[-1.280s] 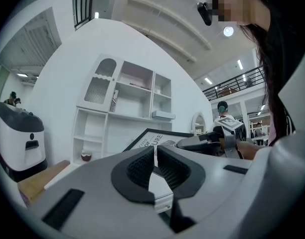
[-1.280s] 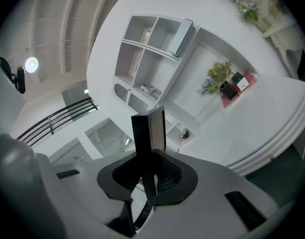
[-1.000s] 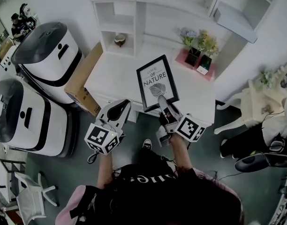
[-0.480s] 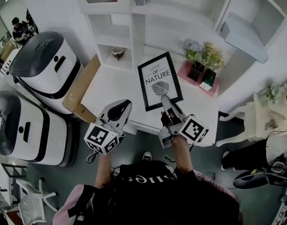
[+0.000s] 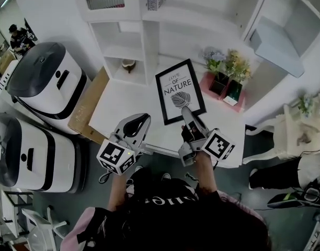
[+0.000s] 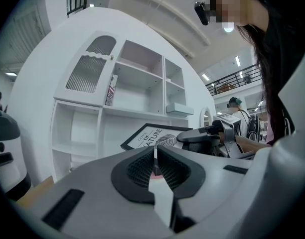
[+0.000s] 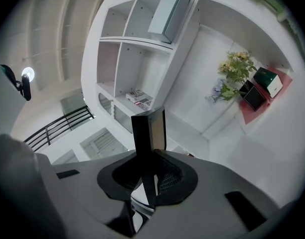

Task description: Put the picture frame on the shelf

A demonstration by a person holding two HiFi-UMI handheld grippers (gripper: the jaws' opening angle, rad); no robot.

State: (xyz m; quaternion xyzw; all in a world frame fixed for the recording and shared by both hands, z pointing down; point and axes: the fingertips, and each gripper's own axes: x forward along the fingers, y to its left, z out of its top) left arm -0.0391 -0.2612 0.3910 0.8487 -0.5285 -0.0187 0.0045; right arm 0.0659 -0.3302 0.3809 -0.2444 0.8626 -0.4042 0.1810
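The picture frame [image 5: 180, 90] has a black border and a white print with a leaf. It hangs tilted above the white desk [image 5: 118, 106], and my right gripper [image 5: 187, 118] is shut on its near bottom edge. In the right gripper view the frame [image 7: 148, 128] stands edge-on between the jaws. My left gripper [image 5: 139, 124] hovers over the desk's front edge, left of the frame, shut and empty. From the left gripper [image 6: 153, 159] view, the frame [image 6: 151, 136] and the right gripper [image 6: 208, 135] lie ahead to the right. The white shelf unit [image 5: 126, 33] rises behind the desk.
Potted flowers [image 5: 226, 67] on a pink mat stand at the desk's back right. A small bowl [image 5: 128, 64] sits in a low cubby. A cardboard box [image 5: 86, 107] and two white machines [image 5: 42, 75] flank the desk's left. A white chair [image 5: 288, 132] stands right.
Both grippers and the frame have moved forward over the desk toward the shelf unit. The frame stays in the right gripper's hold.
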